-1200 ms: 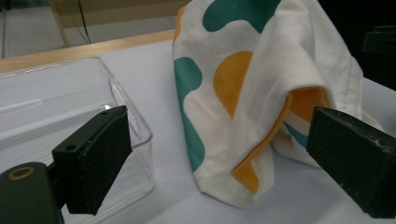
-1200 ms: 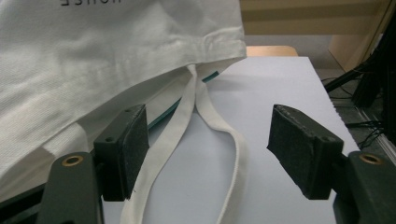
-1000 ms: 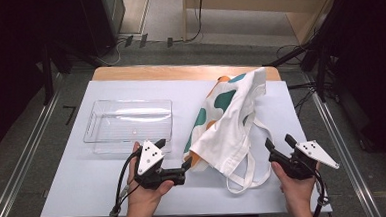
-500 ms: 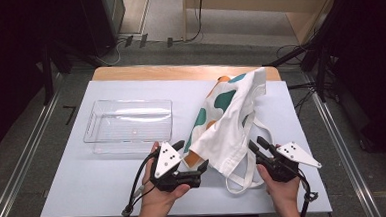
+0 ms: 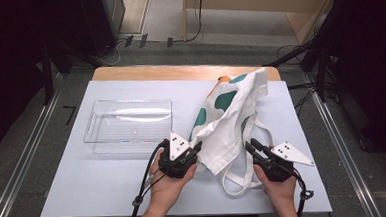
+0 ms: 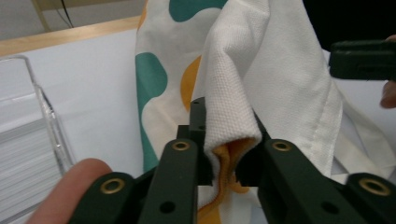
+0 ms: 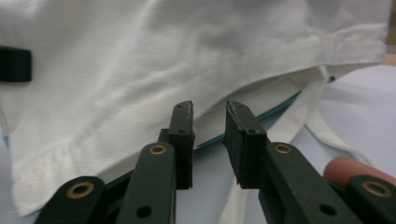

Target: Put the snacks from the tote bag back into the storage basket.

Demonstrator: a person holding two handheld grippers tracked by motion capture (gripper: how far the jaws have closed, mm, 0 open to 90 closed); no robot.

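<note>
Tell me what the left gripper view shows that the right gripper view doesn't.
Left gripper view alone: the left gripper, jaws just closing, pinching a fold of the apron with its teal and orange patches, beside the clear tray. Right gripper view alone: the right gripper, jaws just narrowing, a gap left between them with no cloth in it, and a strap. Both show the white cloth on the table.

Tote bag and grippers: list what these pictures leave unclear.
- Tote bag: its inside and underside are hidden by its own folds in the high view.
- Left gripper: jaws have just been closing on a fold of the cloth; the pads are covered by cloth in the left gripper view.
- Right gripper: jaws have just been closing, a gap shows between them; whether they touch the bag, the right gripper view cannot settle.
- Clear tray: cut off by the left gripper view's edge.
</note>
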